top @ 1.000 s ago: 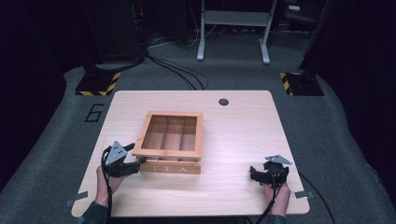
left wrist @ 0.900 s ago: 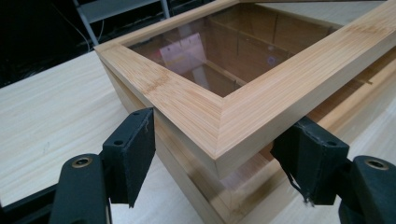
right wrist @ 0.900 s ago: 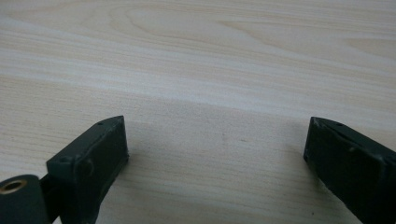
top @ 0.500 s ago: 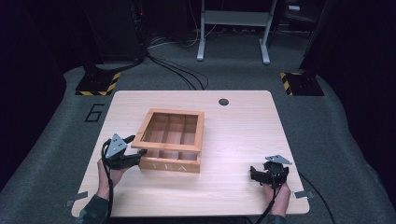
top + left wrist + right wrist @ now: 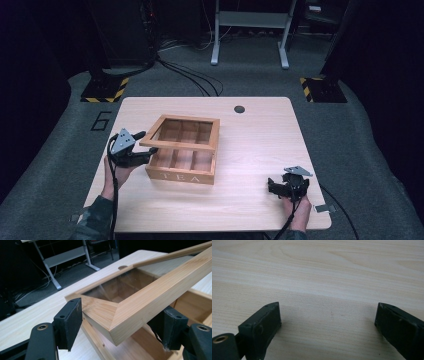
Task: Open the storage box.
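A light wooden table (image 5: 250,150) with a round dark grommet hole (image 5: 239,109) near its far edge stands on grey carpet (image 5: 380,150), marked with a "6" (image 5: 101,120) off its far-left corner, while black cables (image 5: 190,80) run toward a grey metal stand (image 5: 248,30) beyond.

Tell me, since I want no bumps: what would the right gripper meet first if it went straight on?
Probably just the bare table: the right gripper, jaws open, points low across it; depth is unclear.
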`<state>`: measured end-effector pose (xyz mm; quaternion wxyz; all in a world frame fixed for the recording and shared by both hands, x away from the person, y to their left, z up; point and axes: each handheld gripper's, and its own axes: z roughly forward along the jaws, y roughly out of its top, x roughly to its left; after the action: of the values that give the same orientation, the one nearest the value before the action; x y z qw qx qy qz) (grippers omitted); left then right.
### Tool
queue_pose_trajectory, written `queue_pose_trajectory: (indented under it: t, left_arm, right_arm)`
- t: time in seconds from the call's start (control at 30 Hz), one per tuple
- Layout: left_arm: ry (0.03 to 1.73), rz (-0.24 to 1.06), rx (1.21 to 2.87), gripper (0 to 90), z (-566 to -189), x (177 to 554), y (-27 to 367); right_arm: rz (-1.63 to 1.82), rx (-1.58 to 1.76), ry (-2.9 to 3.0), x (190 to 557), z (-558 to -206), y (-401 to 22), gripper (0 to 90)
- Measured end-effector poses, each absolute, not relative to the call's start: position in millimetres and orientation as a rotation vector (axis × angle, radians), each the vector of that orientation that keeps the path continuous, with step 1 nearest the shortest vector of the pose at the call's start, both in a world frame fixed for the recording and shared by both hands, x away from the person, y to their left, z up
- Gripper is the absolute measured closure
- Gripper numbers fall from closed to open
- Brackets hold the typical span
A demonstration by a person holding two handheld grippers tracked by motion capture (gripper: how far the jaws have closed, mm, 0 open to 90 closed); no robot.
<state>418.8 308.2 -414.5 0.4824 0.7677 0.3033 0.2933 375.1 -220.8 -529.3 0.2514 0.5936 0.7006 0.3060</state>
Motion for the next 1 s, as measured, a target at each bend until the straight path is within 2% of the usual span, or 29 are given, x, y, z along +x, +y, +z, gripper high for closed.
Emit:
queue_pose_trajectory:
  t: [0.5,1.0]
  left_arm:
    - [0.732,0.689,1.836,36.3,-383,449,312]
    - [0.758,0.617,1.798,56.5,-373,481,326]
  right_arm:
    - [0.833,1.615,1.906,375,-529,-221,6.0]
    - [0.833,1.615,1.906,375,-529,-221,6.0]
